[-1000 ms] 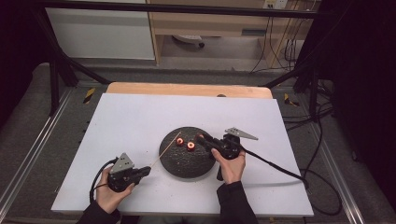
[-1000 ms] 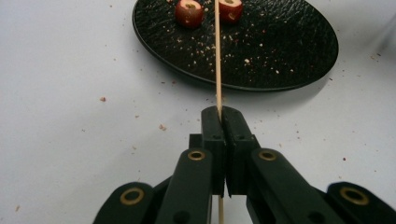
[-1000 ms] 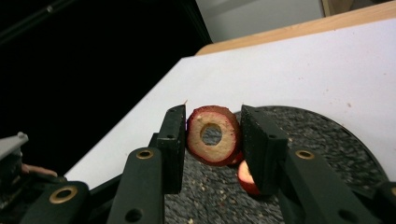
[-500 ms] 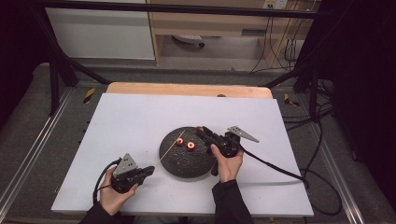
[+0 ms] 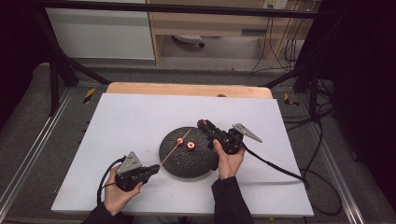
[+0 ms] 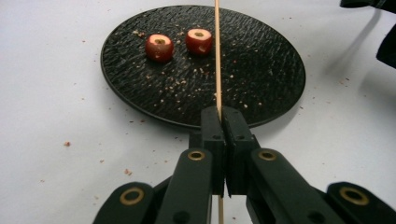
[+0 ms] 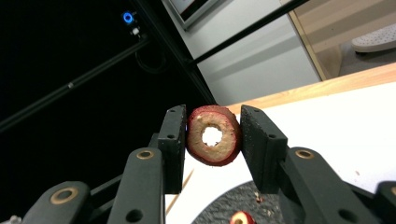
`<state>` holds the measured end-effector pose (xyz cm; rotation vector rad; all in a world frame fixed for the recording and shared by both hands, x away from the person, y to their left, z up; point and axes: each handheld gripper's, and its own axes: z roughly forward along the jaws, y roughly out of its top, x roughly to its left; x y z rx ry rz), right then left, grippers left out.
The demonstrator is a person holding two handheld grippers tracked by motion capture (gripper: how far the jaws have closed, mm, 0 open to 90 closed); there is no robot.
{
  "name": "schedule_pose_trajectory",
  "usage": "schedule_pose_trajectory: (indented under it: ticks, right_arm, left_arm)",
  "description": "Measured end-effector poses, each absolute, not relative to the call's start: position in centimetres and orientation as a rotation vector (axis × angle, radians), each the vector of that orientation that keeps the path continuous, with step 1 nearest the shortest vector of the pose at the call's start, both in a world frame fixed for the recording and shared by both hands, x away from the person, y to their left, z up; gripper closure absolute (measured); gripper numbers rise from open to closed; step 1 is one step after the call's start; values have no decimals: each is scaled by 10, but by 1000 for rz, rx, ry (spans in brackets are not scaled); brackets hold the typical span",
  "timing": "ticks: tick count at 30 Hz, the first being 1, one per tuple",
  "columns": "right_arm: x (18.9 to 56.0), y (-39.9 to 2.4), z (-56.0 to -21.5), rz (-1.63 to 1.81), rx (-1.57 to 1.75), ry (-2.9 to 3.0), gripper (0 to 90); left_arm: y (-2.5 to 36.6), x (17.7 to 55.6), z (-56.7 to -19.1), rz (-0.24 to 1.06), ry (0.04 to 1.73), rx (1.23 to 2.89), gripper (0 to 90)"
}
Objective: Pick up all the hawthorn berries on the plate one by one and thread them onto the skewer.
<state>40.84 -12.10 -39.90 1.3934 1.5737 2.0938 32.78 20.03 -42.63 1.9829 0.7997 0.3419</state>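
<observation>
On the white table (image 5: 140, 121), a round black textured plate (image 5: 187, 163) holds two red cored fruit slices (image 6: 159, 47) side by side among scattered crumbs; no writing is legible anywhere. Low at the plate's near-left edge, the left gripper (image 6: 220, 116) lies almost level, its jaws pressed together on a thin wooden skewer (image 6: 217, 60) that slants over the plate beside the slices. Above the plate's far-right edge, the right gripper (image 7: 212, 140) tilts upward and clamps a third red-skinned ring slice (image 7: 214, 136) with a hollow centre.

Lab recording rig: white table (image 5: 140, 116) inside black frame (image 5: 60, 70), grey mats (image 5: 28, 140) on floor, cables (image 5: 285, 46) trailing to wall socket (image 5: 274, 3), dark surroundings.
</observation>
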Motion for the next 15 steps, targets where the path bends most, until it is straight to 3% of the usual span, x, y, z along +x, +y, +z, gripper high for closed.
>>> schedule_pose_trajectory:
  ticks: [15]
  right_arm:
    - [412, -124, -394, 2161, 1363, 1469, 627]
  left_arm:
    - [177, 328, -416, 337, 783, 1933, 883]
